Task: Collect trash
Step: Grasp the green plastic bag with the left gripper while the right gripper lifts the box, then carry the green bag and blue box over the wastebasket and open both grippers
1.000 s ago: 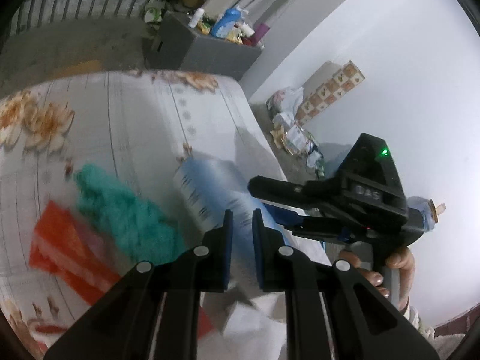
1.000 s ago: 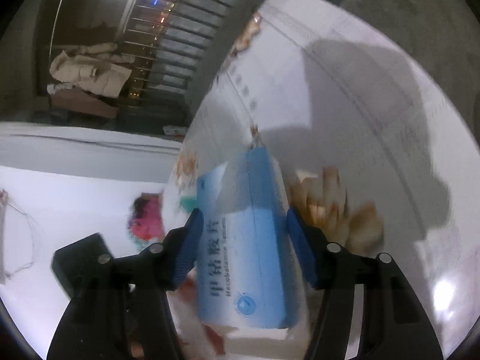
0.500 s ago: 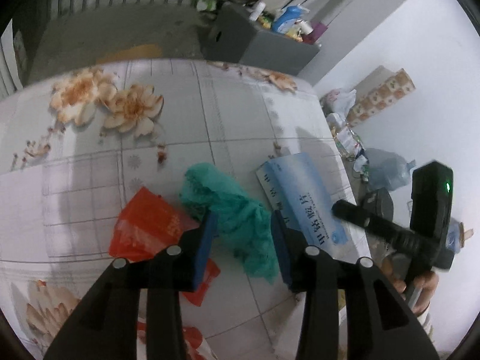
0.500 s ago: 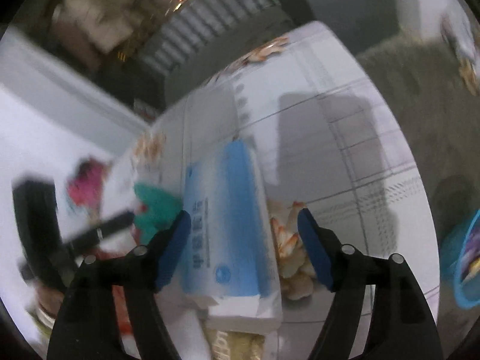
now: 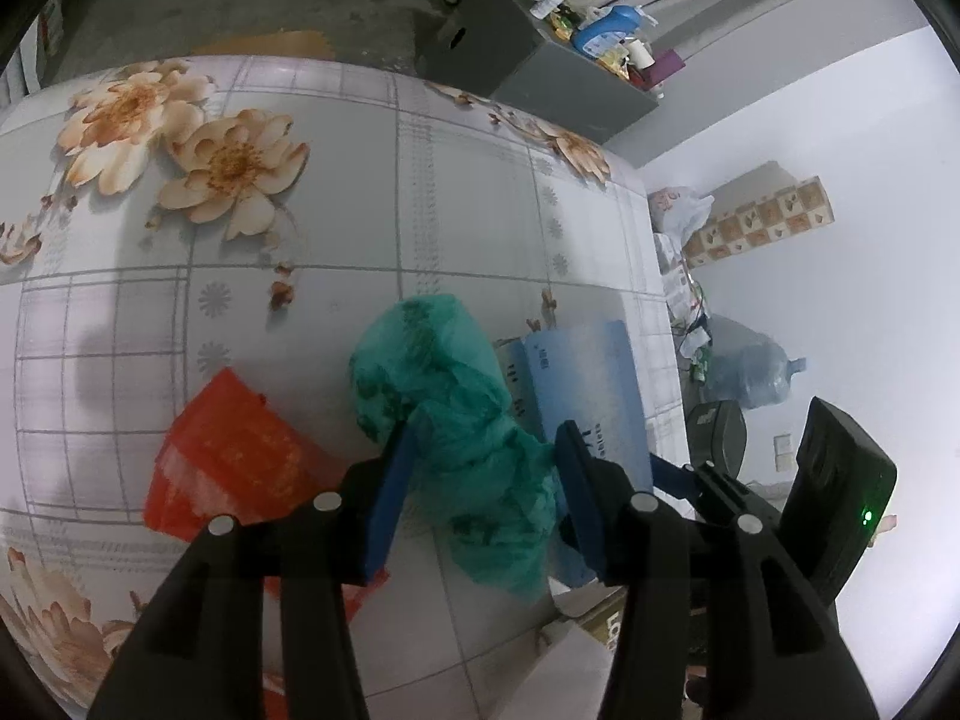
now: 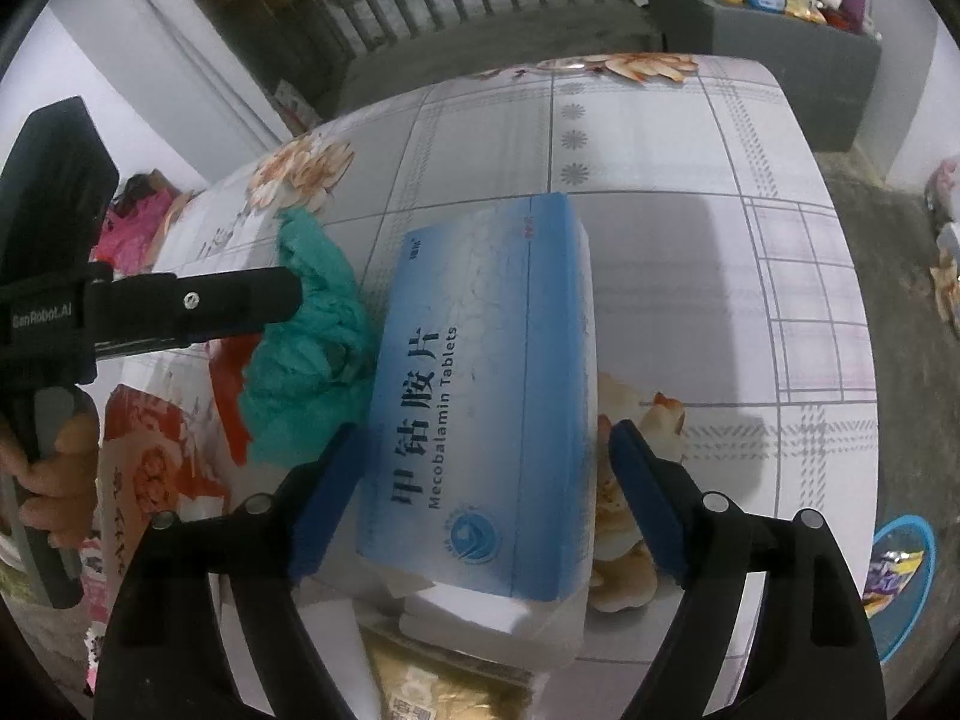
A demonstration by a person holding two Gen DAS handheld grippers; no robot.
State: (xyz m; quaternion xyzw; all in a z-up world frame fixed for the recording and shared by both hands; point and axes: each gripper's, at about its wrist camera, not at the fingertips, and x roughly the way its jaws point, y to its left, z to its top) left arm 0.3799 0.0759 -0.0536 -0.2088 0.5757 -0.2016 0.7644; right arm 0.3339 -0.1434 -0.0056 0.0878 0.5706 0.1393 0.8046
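Opening left gripper (image 5: pixel 480 492) fingers straddle green bag (image 5: pixel 444 396), hiding blue box (image 5: pixel 588 384) partly.

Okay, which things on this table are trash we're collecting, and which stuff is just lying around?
Trash to collect:
- green bag, between the left tool's opening jaws
- tablet box, between the right tool's opening jaws
- red bag

Just lying about:
- gray cabinet with bottles
- water jug on the floor
- floral tablecloth

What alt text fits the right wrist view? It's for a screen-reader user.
The right tool, opening, straddles a blue-and-white tablet box lying on a floral tablecloth. Beside the box lies a crumpled green bag, with the left tool's finger over it.
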